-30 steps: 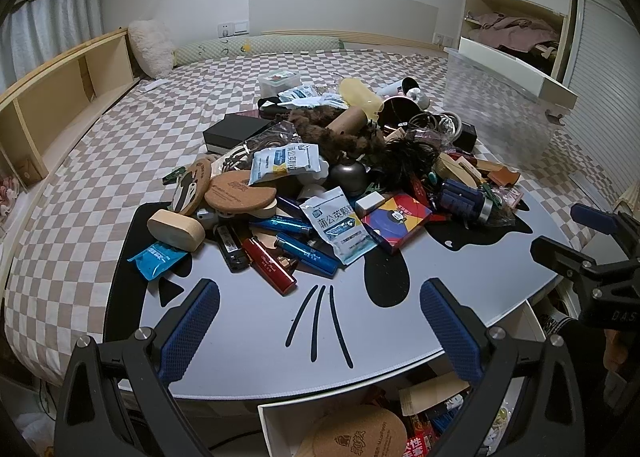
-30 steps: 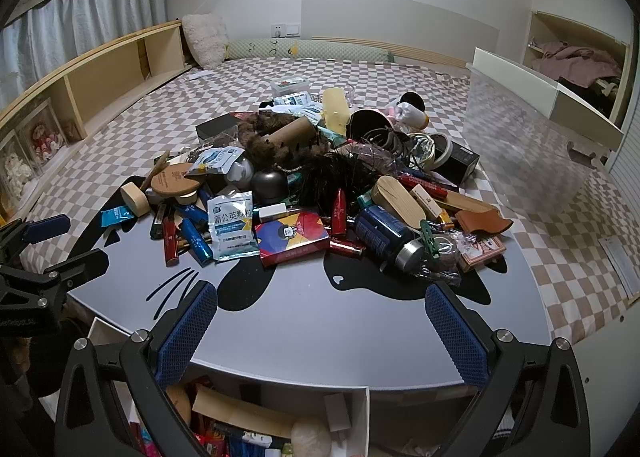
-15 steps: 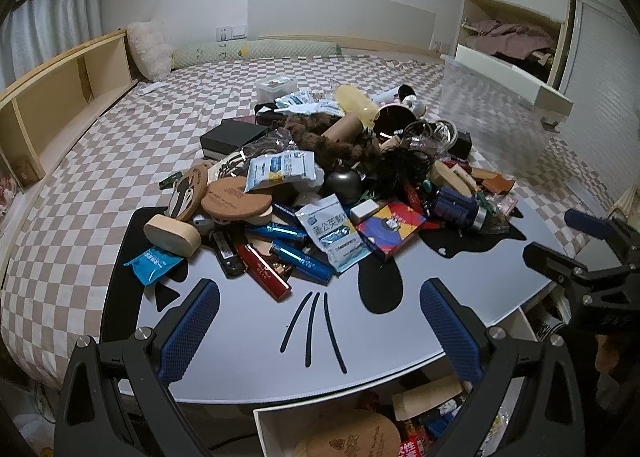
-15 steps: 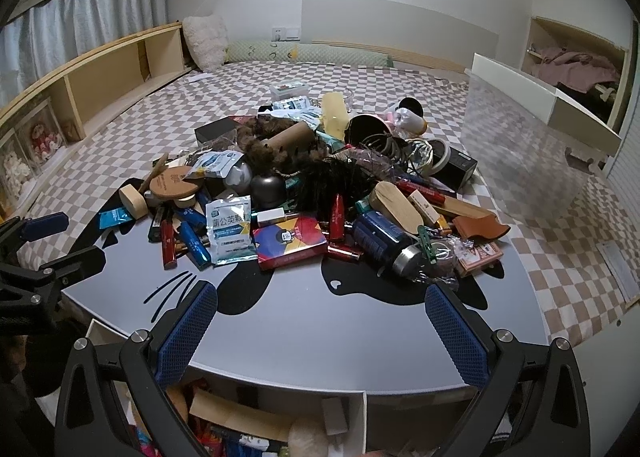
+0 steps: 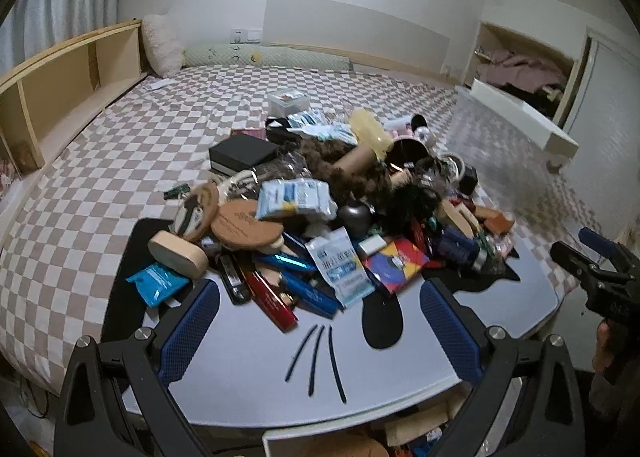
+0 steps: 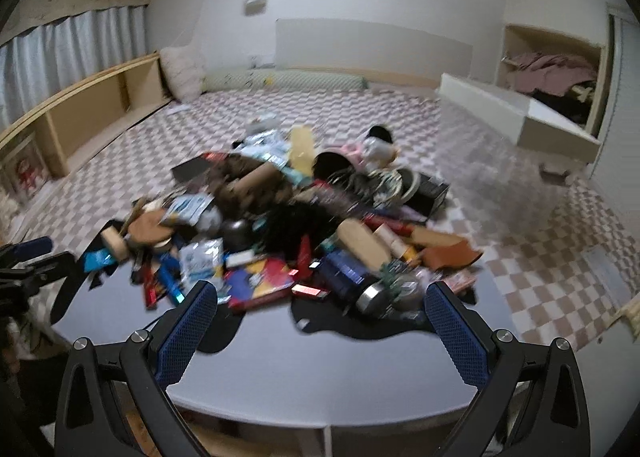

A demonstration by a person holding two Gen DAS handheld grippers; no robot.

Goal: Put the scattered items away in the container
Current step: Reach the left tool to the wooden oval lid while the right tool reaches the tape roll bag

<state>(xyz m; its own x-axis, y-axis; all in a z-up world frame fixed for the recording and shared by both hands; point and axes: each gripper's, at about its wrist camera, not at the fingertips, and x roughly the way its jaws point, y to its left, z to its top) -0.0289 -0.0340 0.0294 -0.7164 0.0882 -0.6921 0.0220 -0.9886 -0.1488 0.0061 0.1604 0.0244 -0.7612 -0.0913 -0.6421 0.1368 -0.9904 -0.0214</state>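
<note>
Nearest, below the table's front edge, an open drawer [image 5: 360, 443] holds a round cork piece and small packets, only partly seen. The left gripper [image 5: 320, 331] hovers over the near strip of the grey table [image 5: 248, 361], fingers spread wide and holding nothing; the right gripper [image 6: 320, 331] is likewise wide open and empty. That near strip is bare, leaving free room before the heap. The scattered items [image 5: 320, 225] lie piled across the table's middle and far part: a red case [image 5: 272, 299], a white pouch [image 5: 342, 265], a blue packet [image 5: 156, 281] at the left edge. Far right on the checkered bed [image 5: 100, 161] stands the clear container [image 5: 516, 129]; no contents are visible in it. Compared with a second ago, both grippers have moved closer to the heap, and the right view is now motion-blurred.
</note>
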